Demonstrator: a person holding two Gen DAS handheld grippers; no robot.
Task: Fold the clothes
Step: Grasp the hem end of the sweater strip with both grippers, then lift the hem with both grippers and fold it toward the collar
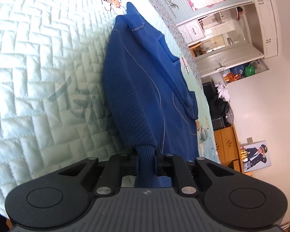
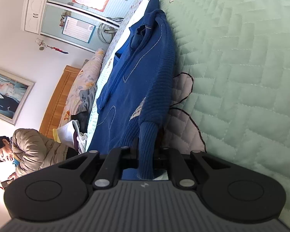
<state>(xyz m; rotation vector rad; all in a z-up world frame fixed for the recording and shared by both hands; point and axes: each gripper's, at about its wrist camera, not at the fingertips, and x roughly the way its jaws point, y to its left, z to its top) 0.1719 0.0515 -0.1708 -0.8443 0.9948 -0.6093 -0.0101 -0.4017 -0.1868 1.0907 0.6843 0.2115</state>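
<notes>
A blue knit sweater (image 1: 145, 89) lies stretched out on a pale green quilted bedspread (image 1: 38, 58). My left gripper (image 1: 146, 159) is shut on a ribbed cuff or hem of the sweater, which passes between its fingers. In the right wrist view the same sweater (image 2: 141, 81) stretches away from me, and my right gripper (image 2: 147, 154) is shut on another ribbed cuff of it. Both held ends are lifted slightly off the bedspread (image 2: 241, 77). The sweater's far end (image 1: 129, 9) rests on the bed.
The bed's edge runs along the sweater's far side. Beyond it stand a white wardrobe (image 1: 264, 19) and wooden cabinets (image 1: 226, 141). In the right wrist view a person in a tan jacket (image 2: 29, 150) sits by a wooden headboard (image 2: 58, 100), with pillows and loose clothes (image 2: 79, 133).
</notes>
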